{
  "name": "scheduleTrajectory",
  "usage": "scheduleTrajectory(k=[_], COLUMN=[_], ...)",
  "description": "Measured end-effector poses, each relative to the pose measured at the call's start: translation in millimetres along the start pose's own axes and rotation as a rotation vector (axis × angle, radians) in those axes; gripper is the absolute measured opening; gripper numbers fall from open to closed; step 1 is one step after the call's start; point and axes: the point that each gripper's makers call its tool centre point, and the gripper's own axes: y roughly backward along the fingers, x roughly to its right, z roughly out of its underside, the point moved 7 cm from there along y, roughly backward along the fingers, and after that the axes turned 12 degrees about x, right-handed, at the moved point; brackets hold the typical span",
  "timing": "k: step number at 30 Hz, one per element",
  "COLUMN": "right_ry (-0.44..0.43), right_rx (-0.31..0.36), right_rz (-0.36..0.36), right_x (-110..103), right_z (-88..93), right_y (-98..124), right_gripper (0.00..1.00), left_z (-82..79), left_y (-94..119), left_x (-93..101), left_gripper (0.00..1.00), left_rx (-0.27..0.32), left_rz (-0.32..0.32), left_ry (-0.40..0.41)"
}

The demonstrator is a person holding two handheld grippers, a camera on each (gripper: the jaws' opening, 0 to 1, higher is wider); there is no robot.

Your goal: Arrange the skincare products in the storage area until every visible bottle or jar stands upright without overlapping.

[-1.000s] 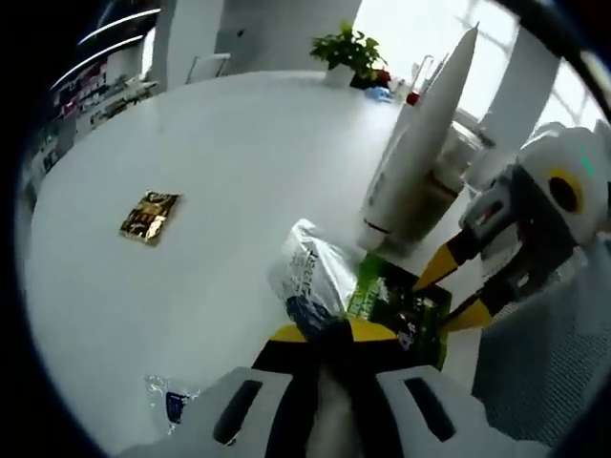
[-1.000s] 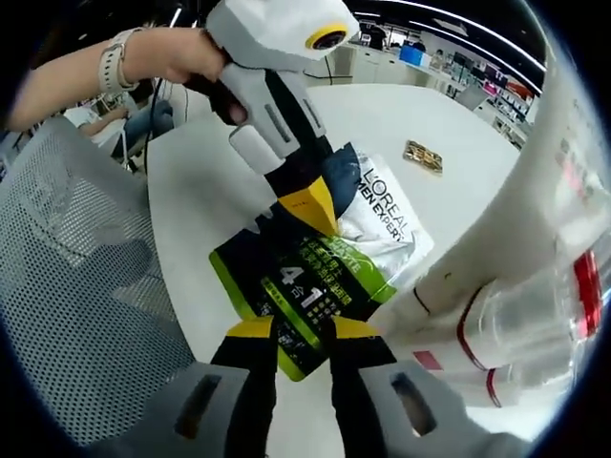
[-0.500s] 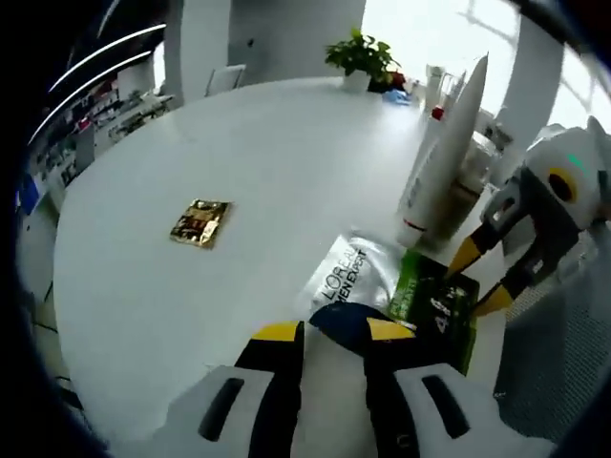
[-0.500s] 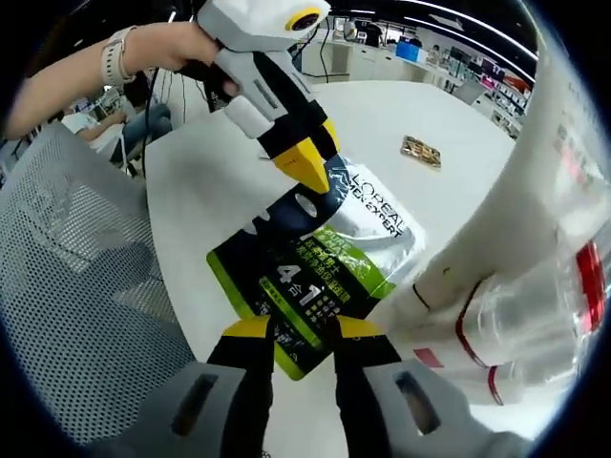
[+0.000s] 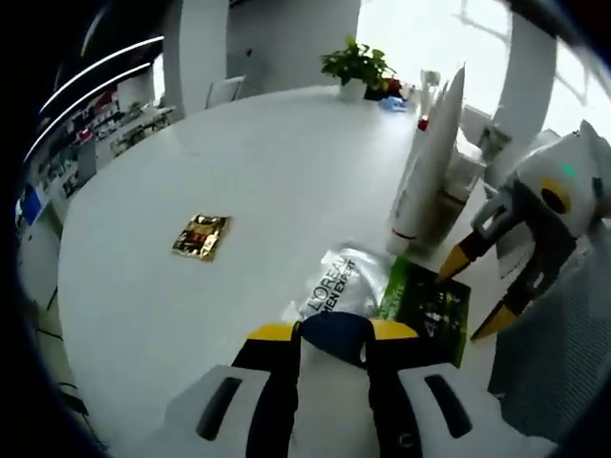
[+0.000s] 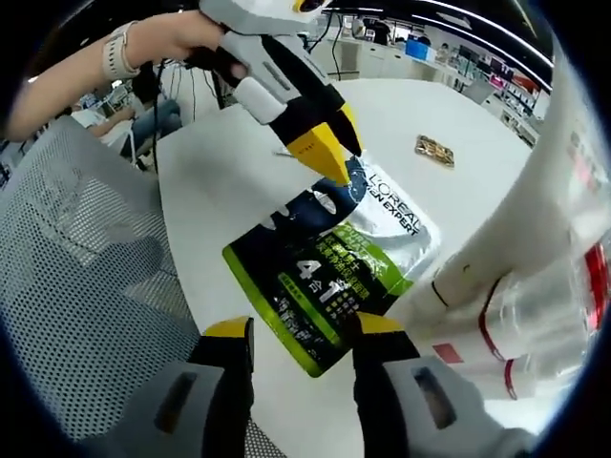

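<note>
Skincare products gathered at the right of the left gripper view, on the round white worktop [image 5: 239, 162].

Risks, biggest first:
- Tall white tapered tube [image 5: 427, 157], upright on its cap just beside the flat pouch: likely toppled by a sideways drag of the pouch or a bump from either tool, being narrow-footed and top-heavy by the look of it.
- Clear red-banded containers [image 6: 535, 324] pressed behind the tube, lower right of the right gripper view: likely pushed over with it.
- Flat silver, green and dark-blue foil pouch [image 6: 334, 258], lying flat at centre: limp, likely to fold or slip rather than stand, and may end up overlapping the tube's foot.
- Small gold foil sachet [image 5: 200, 236], well apart at left: easily forgotten.

Left tongs [image 5: 334, 331] parted, the pouch's dark end between the tips, no pinch visible. Right tongs [image 6: 304, 326] spread wide around the pouch's near corner, nothing held.

Counts: one worktop; one white tube; clear containers too blurred to count; one large pouch; one gold sachet; two tongs.
</note>
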Motion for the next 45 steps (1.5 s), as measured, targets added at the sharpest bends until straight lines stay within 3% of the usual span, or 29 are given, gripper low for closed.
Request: scheduleTrajectory(k=[11,36,45], right_ry=[-0.024,-0.034,-0.014], right_rx=[0.005,0.010,0.004], right_rz=[0.017,0.043,0.043], right_x=[3.9,11.4,10.6], right_z=[-0.1,0.2,-0.5], right_y=[-0.3,-0.3,2.9], right_gripper=[0.38,0.36,0.37], left_z=[14.4,8.1,3.8], left_y=[-11.7,-20.4,-16.8], left_x=[-5.7,-4.5,5.3], left_gripper=[0.20,0.18,0.20], left_rx=[-0.029,-0.001,0.003], left_rz=[-0.011,-0.025,-0.015], left_ry=[0.041,0.073,0.055])
